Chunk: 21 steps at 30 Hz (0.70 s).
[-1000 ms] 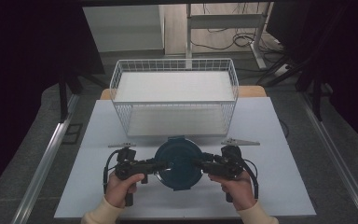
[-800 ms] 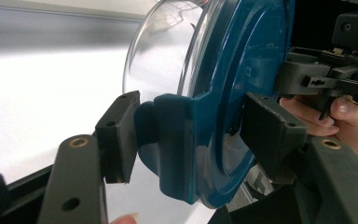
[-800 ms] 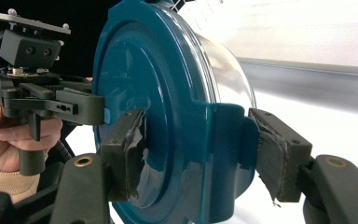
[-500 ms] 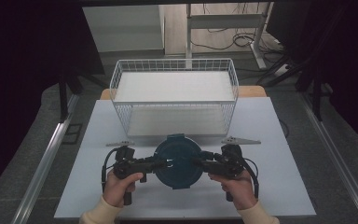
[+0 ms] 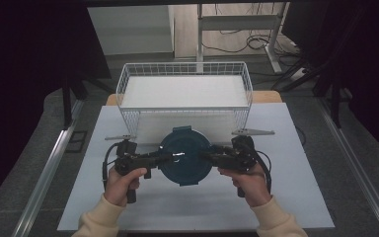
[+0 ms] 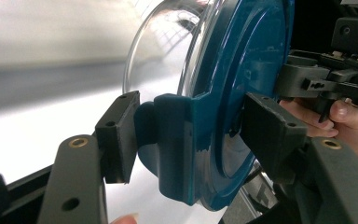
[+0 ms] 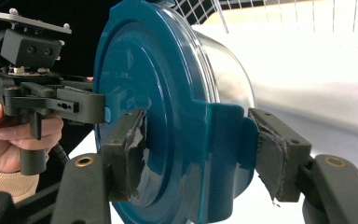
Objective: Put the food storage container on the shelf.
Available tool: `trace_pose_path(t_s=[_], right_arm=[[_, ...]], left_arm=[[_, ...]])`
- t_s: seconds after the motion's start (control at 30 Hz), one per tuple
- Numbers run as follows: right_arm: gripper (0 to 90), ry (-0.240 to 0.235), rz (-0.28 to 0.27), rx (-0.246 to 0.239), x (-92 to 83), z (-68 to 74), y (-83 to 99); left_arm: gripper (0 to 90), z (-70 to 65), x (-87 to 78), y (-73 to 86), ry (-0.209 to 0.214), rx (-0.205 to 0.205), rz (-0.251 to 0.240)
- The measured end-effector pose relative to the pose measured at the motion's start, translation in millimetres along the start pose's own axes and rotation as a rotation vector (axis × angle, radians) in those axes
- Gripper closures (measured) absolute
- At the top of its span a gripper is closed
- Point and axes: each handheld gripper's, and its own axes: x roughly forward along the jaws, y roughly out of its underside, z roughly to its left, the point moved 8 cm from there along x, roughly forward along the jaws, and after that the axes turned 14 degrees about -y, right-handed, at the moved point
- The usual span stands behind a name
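Container (image 5: 184, 156) with the dark teal lid (image 7: 154, 107) is sitting near the middle of the white table (image 5: 286, 197), just in front of the wire basket (image 5: 185, 94) at the far edge. It's a clear tub, and the lid has those fold-down clips on the sides.

Left gripper (image 5: 165, 158) is at the lid's left clip (image 6: 177, 140), right gripper (image 5: 205, 157) at the right clip (image 7: 223, 140). Going by the two gripper views, each pair of jaws sits either side of its clip: one pad on the lid's top face, the other against the clip's outer flap. The right one looks clamped onto its clip. The left one is closed in around its clip too, but there's a thin sliver of gap at one pad, so I'd call it not quite pinched.

My read is this is the grab stage, both sides being gripped at once, either to lift the tub into the basket or to pop the clips. Can't tell from above whether it's off the table yet.

Next move needs both hands going up together and level, otherwise the tub tilts or a clip slips out of the pads.
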Motion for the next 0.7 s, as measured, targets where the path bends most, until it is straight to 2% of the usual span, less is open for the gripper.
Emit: trace_pose_path(t_s=[0.1,0.13,0.17,0.27,0.3,0.4,0.43,0.5,0.7], right_arm=[[38.8,0.001,-0.004,-0.022,-1.3,3.8,-13.7],[38.8,0.001,-0.004,-0.022,-1.3,3.8,-13.7],[38.8,0.002,-0.011,-0.032,-2.9,7.2,-23.4],[38.9,0.002,-0.020,-0.049,-5.8,12.0,-37.5],[39.0,0.000,-0.024,-0.052,-6.8,13.3,-42.4],[39.1,-0.001,-0.029,-0.059,-8.8,15.8,-53.9],[39.1,-0.004,-0.030,-0.061,-10.1,17.0,-64.7],[39.1,-0.006,-0.031,-0.066,-10.8,17.7,-74.3],[39.4,-0.007,-0.043,-0.080,-12.1,18.6,-106.3]], left_arm=[[39.3,-4.6,-5.8,-13.8,0.000,0.012,-0.020],[39.3,-4.6,-5.8,-13.8,0.000,0.012,-0.020],[39.3,-7.6,-9.6,-23.1,0.001,0.024,-0.030],[39.4,-12.8,-15.4,-37.9,0.001,0.029,-0.048],[39.4,-12.8,-15.4,-37.9,0.001,0.029,-0.048],[39.4,-17.1,-20.7,-54.4,0.002,0.043,-0.054],[39.5,-19.6,-22.7,-63.8,-0.001,0.046,-0.061],[39.4,-21.3,-25.3,-74.5,-0.003,0.054,-0.065],[39.3,-24.7,-30.1,-106.7,0.001,0.058,-0.085]])
